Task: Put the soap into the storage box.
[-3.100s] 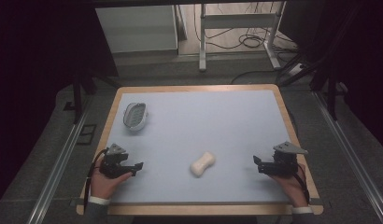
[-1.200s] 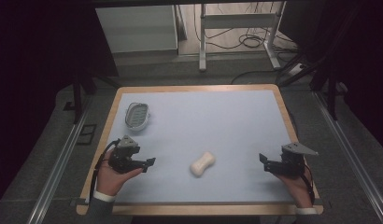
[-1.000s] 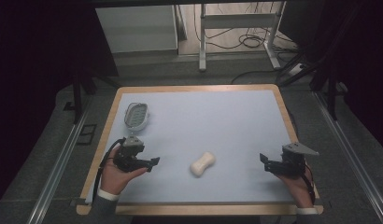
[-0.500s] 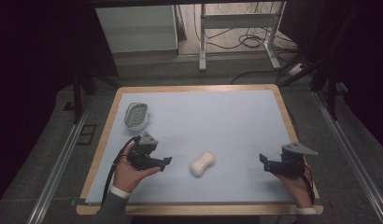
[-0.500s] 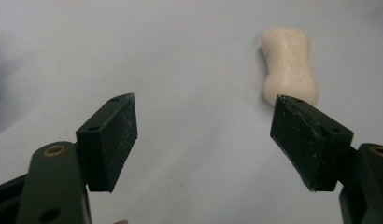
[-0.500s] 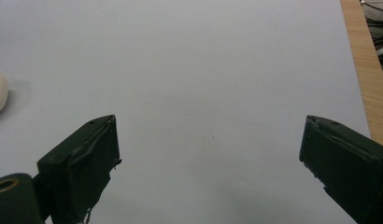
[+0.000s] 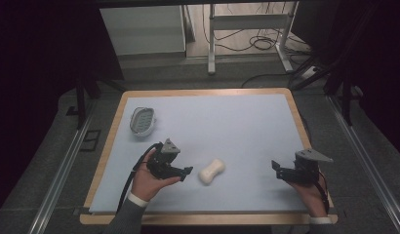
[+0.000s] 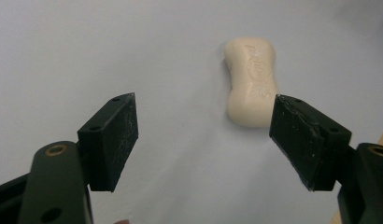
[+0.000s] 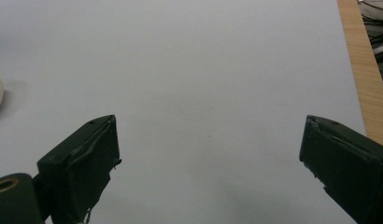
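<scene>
The cream soap bar (image 7: 211, 171) lay on the pale blue worktop (image 7: 227, 122) just off the tips of the left tongs (image 7: 186, 171), at their 3 o'clock in the high view, with bare surface between the spread jaws and the bar. The right tongs (image 7: 275, 167), also spread and gripping nothing, hovered well apart near the worktop's right edge. A ribbed grey soap dish (image 7: 142, 120) sat far off at 11 o'clock from the bar, clear of both tongs.
</scene>
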Motion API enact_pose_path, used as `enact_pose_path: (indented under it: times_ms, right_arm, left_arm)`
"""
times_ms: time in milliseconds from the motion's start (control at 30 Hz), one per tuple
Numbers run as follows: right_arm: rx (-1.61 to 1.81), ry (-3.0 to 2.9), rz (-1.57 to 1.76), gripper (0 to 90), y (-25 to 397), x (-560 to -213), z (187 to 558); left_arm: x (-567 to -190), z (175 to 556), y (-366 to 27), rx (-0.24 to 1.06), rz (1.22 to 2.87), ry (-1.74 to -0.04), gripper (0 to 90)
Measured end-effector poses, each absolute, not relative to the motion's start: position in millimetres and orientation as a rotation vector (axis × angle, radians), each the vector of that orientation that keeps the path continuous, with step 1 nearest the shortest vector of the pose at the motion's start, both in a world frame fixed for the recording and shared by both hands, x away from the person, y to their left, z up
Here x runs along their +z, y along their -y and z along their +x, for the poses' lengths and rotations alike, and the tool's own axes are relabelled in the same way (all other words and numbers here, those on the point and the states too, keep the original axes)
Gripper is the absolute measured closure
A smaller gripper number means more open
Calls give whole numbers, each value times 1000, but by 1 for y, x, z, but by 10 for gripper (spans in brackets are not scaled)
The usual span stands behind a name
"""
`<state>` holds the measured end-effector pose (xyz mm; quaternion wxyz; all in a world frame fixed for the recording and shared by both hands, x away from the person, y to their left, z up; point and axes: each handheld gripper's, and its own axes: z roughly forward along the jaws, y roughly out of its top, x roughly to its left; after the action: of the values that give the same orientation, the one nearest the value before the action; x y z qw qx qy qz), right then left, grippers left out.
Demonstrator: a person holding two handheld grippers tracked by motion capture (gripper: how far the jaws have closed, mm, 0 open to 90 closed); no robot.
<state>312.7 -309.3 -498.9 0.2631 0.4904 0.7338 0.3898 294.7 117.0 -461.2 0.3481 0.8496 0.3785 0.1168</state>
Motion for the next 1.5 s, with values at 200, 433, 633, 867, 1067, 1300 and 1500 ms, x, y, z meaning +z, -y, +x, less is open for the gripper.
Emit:
enact_pose_path:
  times_ms: [200,433,633,867,1067,1300,1500]
  right_arm:
    - [1051,-1983,1330,47,310,-499,313]
    - [1051,-1979,1336,46,312,-499,313]
    - [1047,-1983,1336,47,312,-500,314]
    - [1046,-1982,1339,47,312,-500,313]
    - [1043,-1990,1341,47,312,-502,314]
    - [1039,-1991,1342,47,313,-502,314]
    - [1032,-1985,1350,46,315,-503,315]
  left_arm:
    - [-464,298,-105,302,2217,-969,261]
    - [-465,303,-95,278,2235,-962,256]
    - [-466,308,-78,264,2273,-934,255]
    - [-467,315,-62,230,2310,-918,251]
    - [-474,323,-42,197,2365,-912,261]
    - [-489,332,-27,160,2431,-925,291]
    - [-496,336,-20,141,2468,-929,311]
